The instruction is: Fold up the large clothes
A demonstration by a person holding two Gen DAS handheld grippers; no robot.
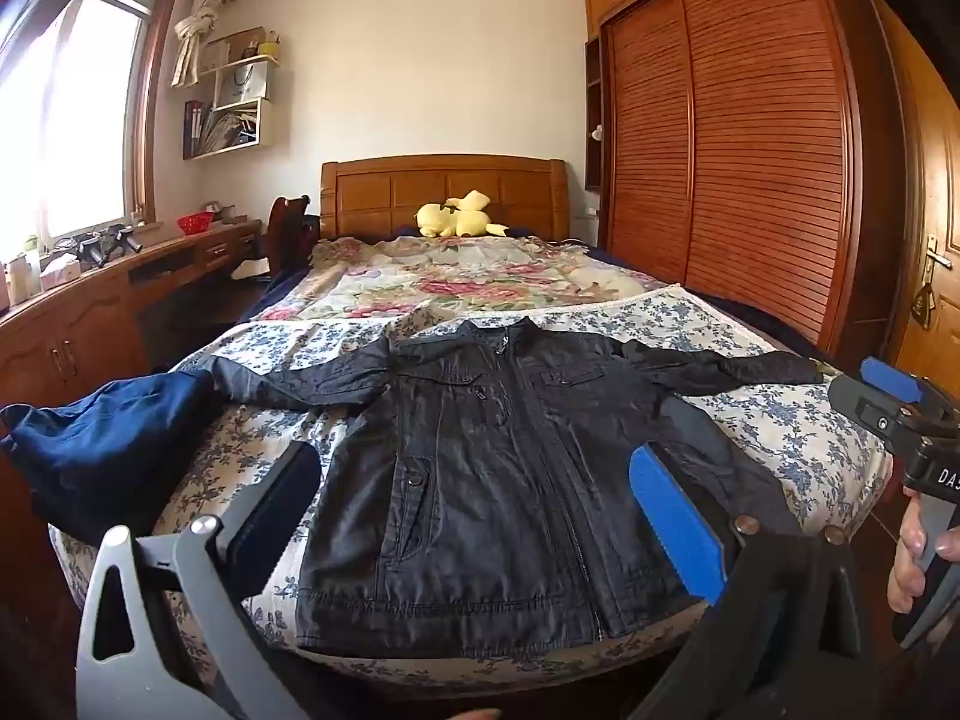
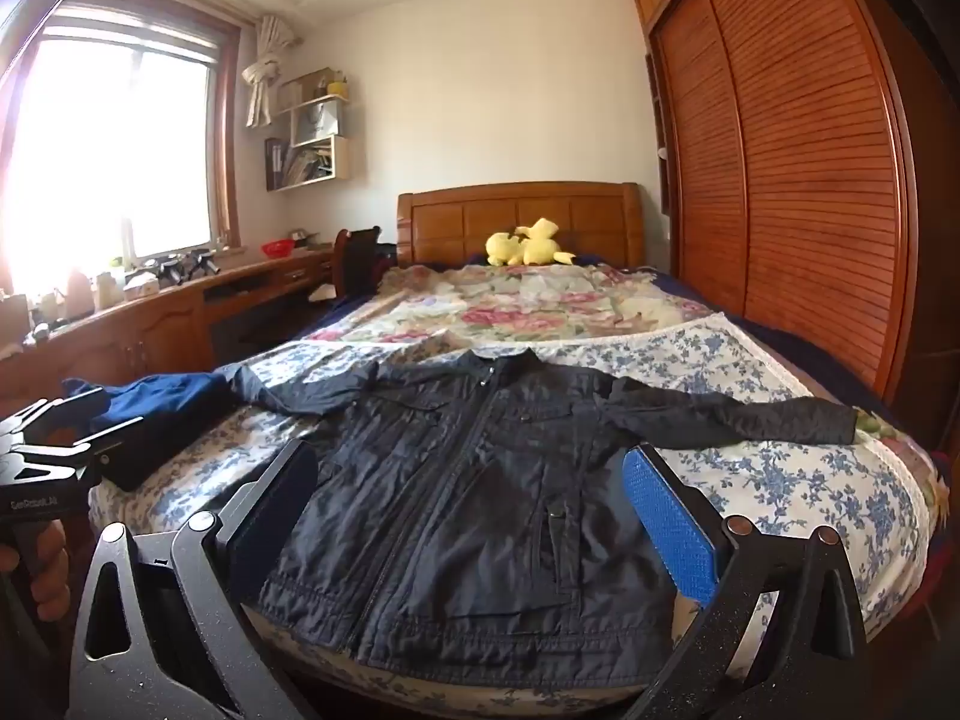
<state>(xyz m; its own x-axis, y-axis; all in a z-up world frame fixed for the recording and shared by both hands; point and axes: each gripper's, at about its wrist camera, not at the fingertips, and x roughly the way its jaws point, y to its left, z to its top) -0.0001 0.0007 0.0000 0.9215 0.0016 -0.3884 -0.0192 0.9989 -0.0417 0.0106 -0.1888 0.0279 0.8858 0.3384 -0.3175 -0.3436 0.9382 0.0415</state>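
Note:
A black zip jacket (image 1: 492, 462) lies face up and spread flat on the foot of the bed, collar towards the headboard, both sleeves stretched out sideways. It also shows in the right wrist view (image 2: 474, 498). My left gripper (image 1: 474, 480) is open and empty, held above the jacket's hem. My right gripper (image 2: 474, 480) is open and empty too, above the hem. In the left wrist view the right gripper (image 1: 894, 402) shows at the right edge. In the right wrist view the left gripper (image 2: 72, 420) shows at the left edge.
A dark blue garment (image 1: 102, 438) lies bunched on the bed's left corner, touching the jacket's left sleeve. The blue-flowered sheet (image 1: 780, 420) covers the bed's foot. A yellow plush toy (image 1: 459, 216) sits by the headboard. A wooden desk (image 1: 120, 282) stands left, a louvred wardrobe (image 1: 750, 138) right.

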